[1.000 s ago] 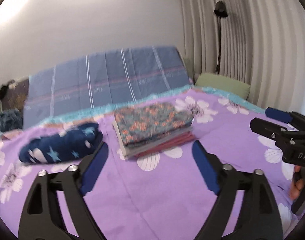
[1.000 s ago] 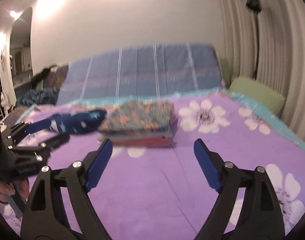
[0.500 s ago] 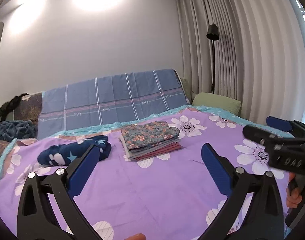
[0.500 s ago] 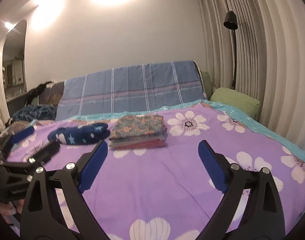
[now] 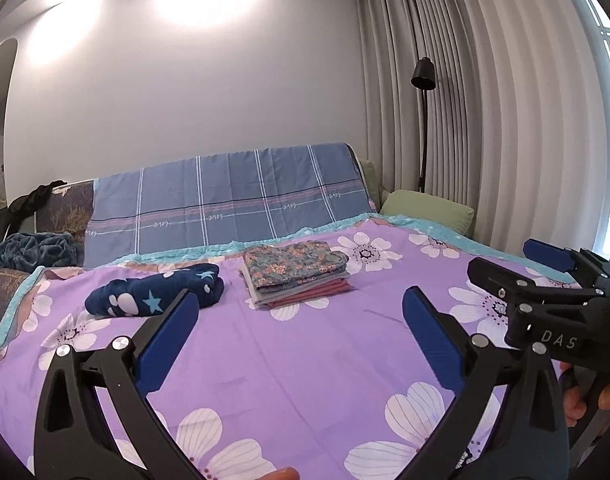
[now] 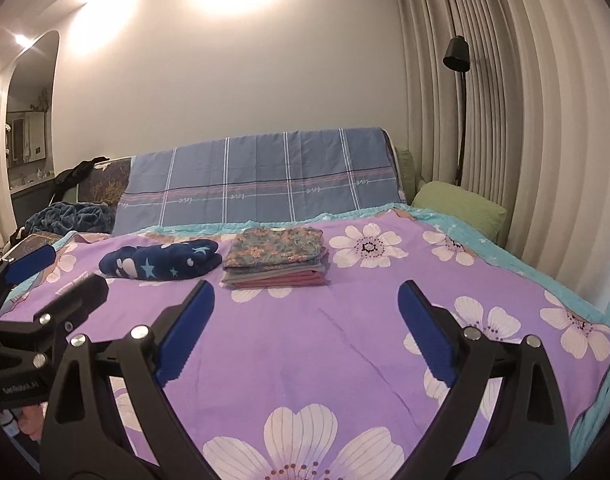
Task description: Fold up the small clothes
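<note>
**Inspector A:** Toward the far end of the purple flowered bedspread [image 5: 305, 360] sits a stack of folded clothes [image 5: 297, 276], squared up, a floral-print piece on top and grey and pink layers beneath. Just beside it to the left, apart from it, lies a navy star-print garment [image 5: 157, 294], bunched and rolled rather than flat.

**Inspector B:** Confirmed from the right wrist view: stack [image 6: 276, 257] and navy piece [image 6: 161, 261] side by side, a narrow strip of bedspread between them. Status of the tools?

**Inspector A:** Left gripper [image 5: 297, 344] is above the near part of the bed, blue pads spread wide, nothing between them. Right gripper [image 6: 305, 328] likewise, pads wide apart and empty. Both are well short of the clothes, touching no fabric.

**Inspector B:** Each tool shows at the edge of the other's view, side by side. Surroundings?

**Inspector A:** Behind the clothes a blue checked cloth [image 5: 229, 204] drapes the headboard. A green pillow [image 5: 429, 210] lies at the far right corner, a black floor lamp [image 5: 423, 120] stands against pale curtains [image 5: 505, 120], and a dark blue blanket [image 5: 33, 246] is heaped at far left.
</note>
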Tool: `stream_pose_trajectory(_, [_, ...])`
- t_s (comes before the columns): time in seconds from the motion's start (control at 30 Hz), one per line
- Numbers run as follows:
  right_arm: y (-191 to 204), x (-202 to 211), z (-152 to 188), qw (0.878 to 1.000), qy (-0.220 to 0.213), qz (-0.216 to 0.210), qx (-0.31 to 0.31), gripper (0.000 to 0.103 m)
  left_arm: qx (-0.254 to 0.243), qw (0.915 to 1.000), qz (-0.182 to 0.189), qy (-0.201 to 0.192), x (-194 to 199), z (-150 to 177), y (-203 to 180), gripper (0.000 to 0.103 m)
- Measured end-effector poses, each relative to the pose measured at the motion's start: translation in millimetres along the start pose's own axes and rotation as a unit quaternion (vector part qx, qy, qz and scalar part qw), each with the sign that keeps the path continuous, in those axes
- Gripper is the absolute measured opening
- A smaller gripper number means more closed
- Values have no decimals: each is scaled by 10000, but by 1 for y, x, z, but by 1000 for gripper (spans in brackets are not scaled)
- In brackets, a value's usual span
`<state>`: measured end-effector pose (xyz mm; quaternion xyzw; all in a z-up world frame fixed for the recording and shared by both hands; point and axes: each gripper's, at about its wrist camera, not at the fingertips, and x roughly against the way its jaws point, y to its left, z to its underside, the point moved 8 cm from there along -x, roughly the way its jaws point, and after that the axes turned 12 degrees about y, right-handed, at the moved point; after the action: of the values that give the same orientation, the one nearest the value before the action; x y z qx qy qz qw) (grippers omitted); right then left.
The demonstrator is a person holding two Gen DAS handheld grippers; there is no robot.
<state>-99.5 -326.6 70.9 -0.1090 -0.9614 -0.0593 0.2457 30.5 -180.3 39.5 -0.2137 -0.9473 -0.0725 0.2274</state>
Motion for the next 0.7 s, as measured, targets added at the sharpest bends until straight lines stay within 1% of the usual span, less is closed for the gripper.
stream_pose_trajectory(0.3, [-4, 1, 5, 9998, 35, 184, 36, 95, 67, 9998, 68, 173, -7, 5, -8, 102])
stream_pose_trajectory(0.53, [-6, -7, 7, 9997, 98, 226, 66, 95, 76, 9992, -32, 383, -22, 13, -9, 102])
stream_pose_trajectory(0.7, [-8, -16, 8, 9996, 161, 242, 55, 95, 194, 9985, -34, 505, -32, 15, -5, 102])
